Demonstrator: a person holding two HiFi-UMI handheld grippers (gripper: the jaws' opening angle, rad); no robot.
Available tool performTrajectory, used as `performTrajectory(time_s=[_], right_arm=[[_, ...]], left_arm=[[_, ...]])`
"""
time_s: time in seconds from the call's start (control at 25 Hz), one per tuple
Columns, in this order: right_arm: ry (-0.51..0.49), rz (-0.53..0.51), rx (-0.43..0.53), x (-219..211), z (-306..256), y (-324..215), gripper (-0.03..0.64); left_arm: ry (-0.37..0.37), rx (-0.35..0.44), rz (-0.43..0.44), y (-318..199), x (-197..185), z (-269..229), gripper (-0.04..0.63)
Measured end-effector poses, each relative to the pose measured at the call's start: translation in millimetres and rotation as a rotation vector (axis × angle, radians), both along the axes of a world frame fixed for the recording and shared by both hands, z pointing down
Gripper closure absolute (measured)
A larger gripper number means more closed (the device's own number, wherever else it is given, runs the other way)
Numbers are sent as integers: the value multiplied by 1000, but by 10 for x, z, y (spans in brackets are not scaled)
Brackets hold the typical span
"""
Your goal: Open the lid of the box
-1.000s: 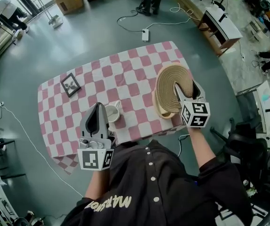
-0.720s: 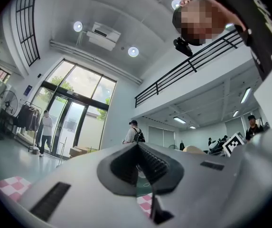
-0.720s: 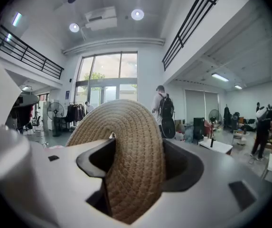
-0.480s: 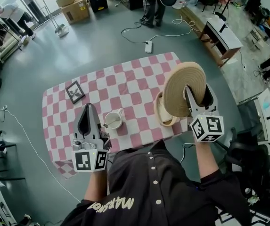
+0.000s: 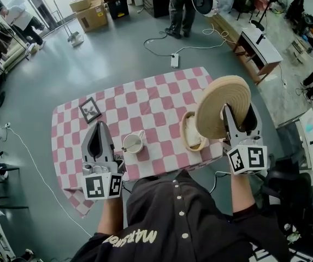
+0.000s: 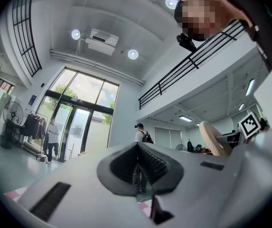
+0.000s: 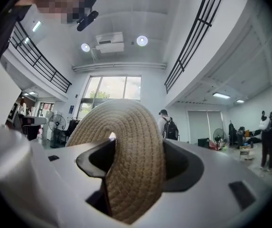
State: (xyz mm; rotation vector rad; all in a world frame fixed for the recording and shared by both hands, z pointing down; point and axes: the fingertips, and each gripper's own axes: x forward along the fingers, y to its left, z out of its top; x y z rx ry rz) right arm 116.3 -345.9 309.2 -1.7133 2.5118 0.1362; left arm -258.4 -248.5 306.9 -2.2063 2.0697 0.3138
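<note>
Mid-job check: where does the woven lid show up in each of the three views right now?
Head view: woven lid right of centre, off the box, gripped by the right tool.
Left gripper view: far right, seen edge-on.
Right gripper view: dead centre, clamped between the jaws.
Shared landmark: the marker cube on the right tool, next to the lid in head and left gripper views.

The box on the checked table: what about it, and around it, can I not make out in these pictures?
- Contents of the box: head view, the raised lid covers its right side; the rest is too small.
- Box and table: right gripper view, the lid and the right hand-held gripper itself fill the lower half.
- Picture in the small frame: head view, too small.
</note>
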Motion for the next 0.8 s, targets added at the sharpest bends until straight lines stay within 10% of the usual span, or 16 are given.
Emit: performTrajectory(time_s=[0.8], right_arm=[[-3, 34, 119, 288, -114, 104, 318]], left_arm=[[-37, -20, -75, 58, -216, 29, 584]])
